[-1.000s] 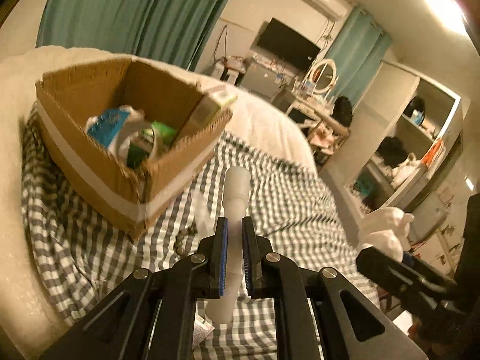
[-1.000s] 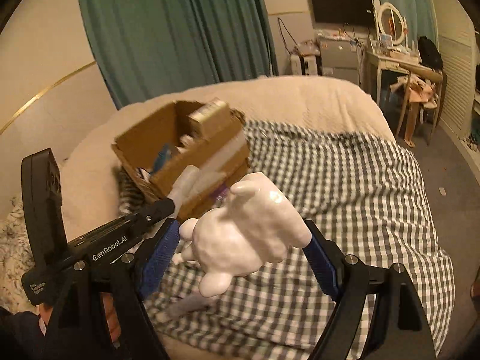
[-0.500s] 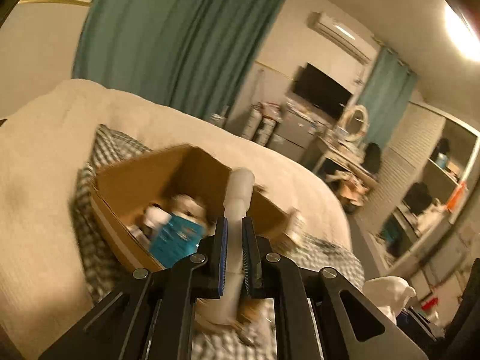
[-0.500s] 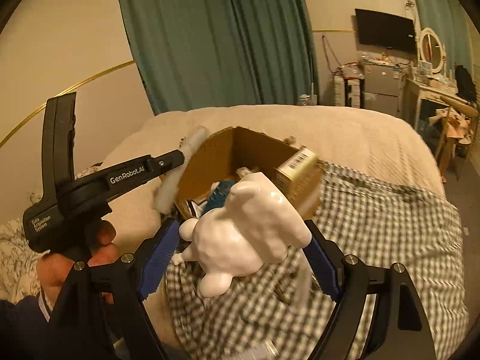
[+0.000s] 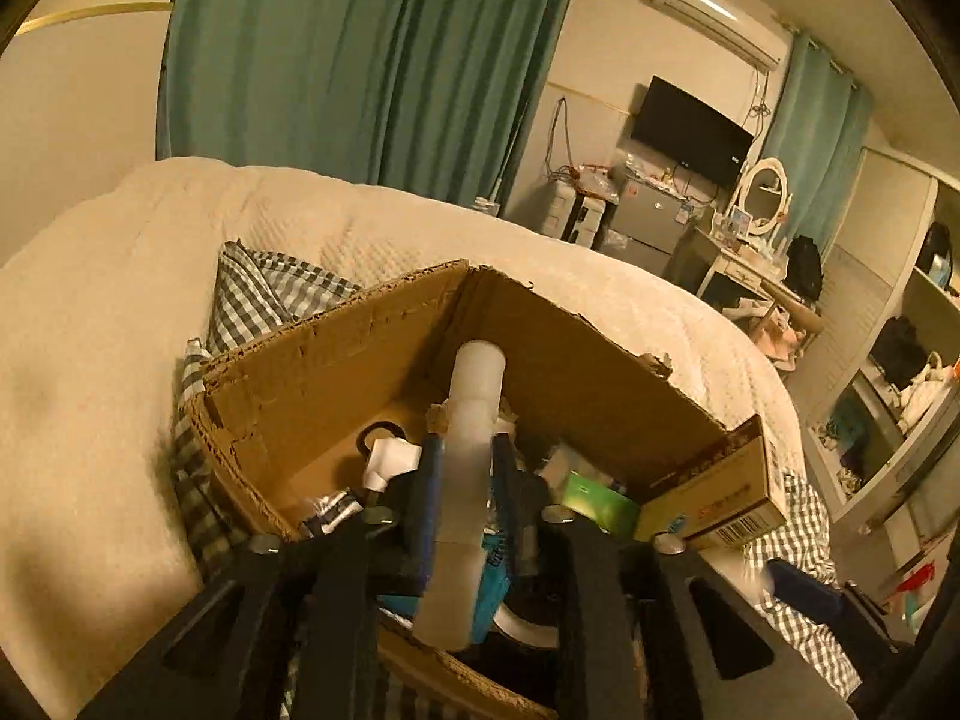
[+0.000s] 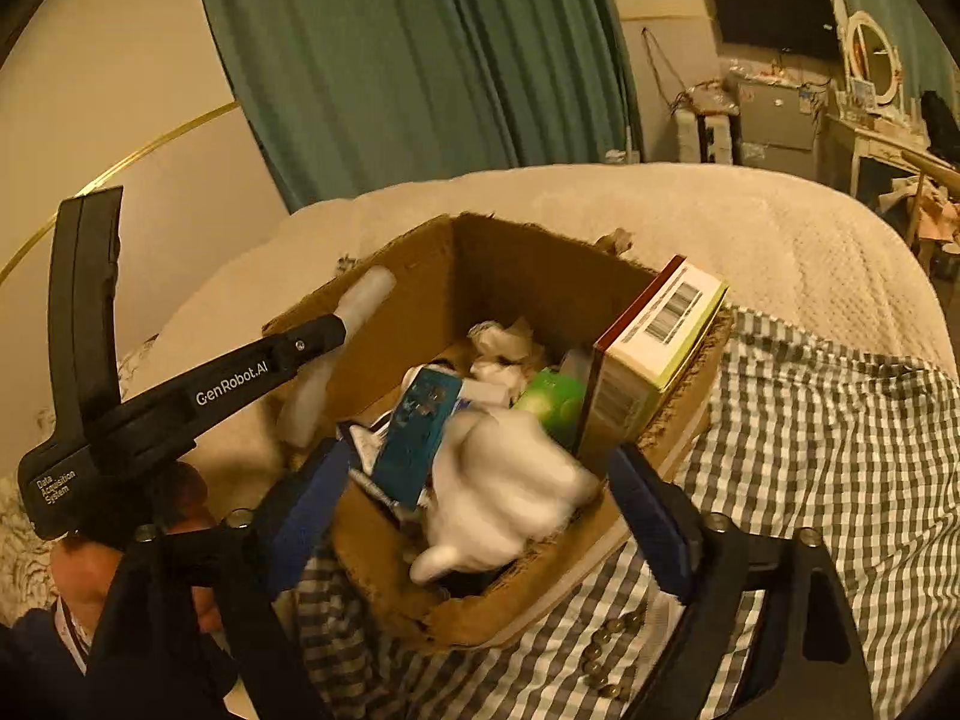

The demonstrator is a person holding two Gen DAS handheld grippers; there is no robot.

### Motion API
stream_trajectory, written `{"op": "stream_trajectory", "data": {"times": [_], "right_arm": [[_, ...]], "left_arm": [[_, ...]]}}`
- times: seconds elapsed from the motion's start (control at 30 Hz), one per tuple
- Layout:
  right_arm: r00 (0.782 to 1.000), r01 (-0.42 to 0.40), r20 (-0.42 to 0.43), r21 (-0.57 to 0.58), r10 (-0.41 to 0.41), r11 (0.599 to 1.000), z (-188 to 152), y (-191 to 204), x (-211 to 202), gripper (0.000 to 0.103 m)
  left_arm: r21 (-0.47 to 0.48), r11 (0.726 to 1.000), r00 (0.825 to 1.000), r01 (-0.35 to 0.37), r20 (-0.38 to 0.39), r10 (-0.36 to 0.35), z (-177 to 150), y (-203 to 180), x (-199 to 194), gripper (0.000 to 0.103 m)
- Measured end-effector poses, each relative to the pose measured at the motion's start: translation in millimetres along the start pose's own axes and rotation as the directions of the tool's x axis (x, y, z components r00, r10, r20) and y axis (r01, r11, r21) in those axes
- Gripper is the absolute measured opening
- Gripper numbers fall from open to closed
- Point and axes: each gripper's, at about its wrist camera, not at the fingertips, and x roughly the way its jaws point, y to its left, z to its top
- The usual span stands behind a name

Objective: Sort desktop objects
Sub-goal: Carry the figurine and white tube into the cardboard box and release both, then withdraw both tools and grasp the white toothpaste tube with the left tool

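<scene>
Box [image 6: 528, 612] sits on the checked cloth [image 6: 840, 480] on the bed, already half full, so both my grippers hang over it to drop stuff in. Left gripper [image 5: 462, 480] is clamped on a frosty tube [image 5: 471, 420], tip poking over the box interior. Right gripper [image 6: 480, 492] has its jaws wide apart, and the white figurine [image 6: 504, 492] looks blurry between them, touching neither pad, probably dropping into the box.

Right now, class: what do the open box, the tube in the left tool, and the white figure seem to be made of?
Box: corrugated cardboard, matte brown, ragged torn rims. Tube: probably frosted translucent plastic. White figure: blurred; smooth pale surface suggests plastic or ceramic, uncertain.
</scene>
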Motion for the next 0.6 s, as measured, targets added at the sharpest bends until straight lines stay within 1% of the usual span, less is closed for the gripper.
{"op": "stream_trajectory", "data": {"times": [0.03,0.07,0.1,0.2,0.27,0.33,0.37,0.43,0.5,0.6], "right_arm": [[1.0,0.001,0.016,0.007,-0.001,1.0,0,-1,-5,0.091],[0.999,0.002,0.032,0.015,-0.002,1.0,1,-3,-10,0.091],[0.999,0.002,0.05,0.028,-0.004,1.0,1,-6,-19,0.091],[0.996,0.005,0.085,0.049,-0.01,0.999,-1,-13,-47,0.091],[0.995,0.032,0.096,0.049,-0.037,0.998,-8,-14,-67,0.091],[0.994,0.061,0.091,0.036,-0.064,0.997,-24,-17,-90,0.091],[0.993,0.084,0.079,0.021,-0.086,0.996,-38,-18,-104,0.091],[0.989,0.138,0.063,-0.013,-0.137,0.99,-61,-16,-124,0.091],[0.976,0.213,0.049,-0.057,-0.21,0.975,-88,-15,-146,0.091],[0.957,0.288,0.04,-0.07,-0.286,0.955,-119,-21,-170,0.091]], "left_arm": [[0.005,1.0,1.0,0.006,-0.005,-0.006,1,0,0,0.049],[0.009,1.0,1.0,-0.003,-0.012,0.003,1,-1,-2,0.076],[0.01,1.0,1.0,-0.013,-0.013,0.013,1,-2,-6,0.082],[0.008,1.0,1.0,-0.027,-0.002,0.027,-6,-3,-25,0.083],[0.003,1.0,1.0,-0.014,-0.012,0.015,-15,-5,-41,0.085],[0.013,1.0,0.999,-0.007,-0.032,0.008,-32,-11,-61,0.089],[0.021,1.0,0.999,-0.003,-0.04,0.004,-38,-13,-68,0.09],[0.06,0.998,0.998,0.03,-0.065,-0.026,-60,-23,-85,0.09],[0.098,0.994,0.995,0.041,-0.098,-0.031,-83,-35,-98,0.091],[0.155,0.984,0.979,0.087,-0.195,-0.056,-128,-62,-109,0.091]]}}
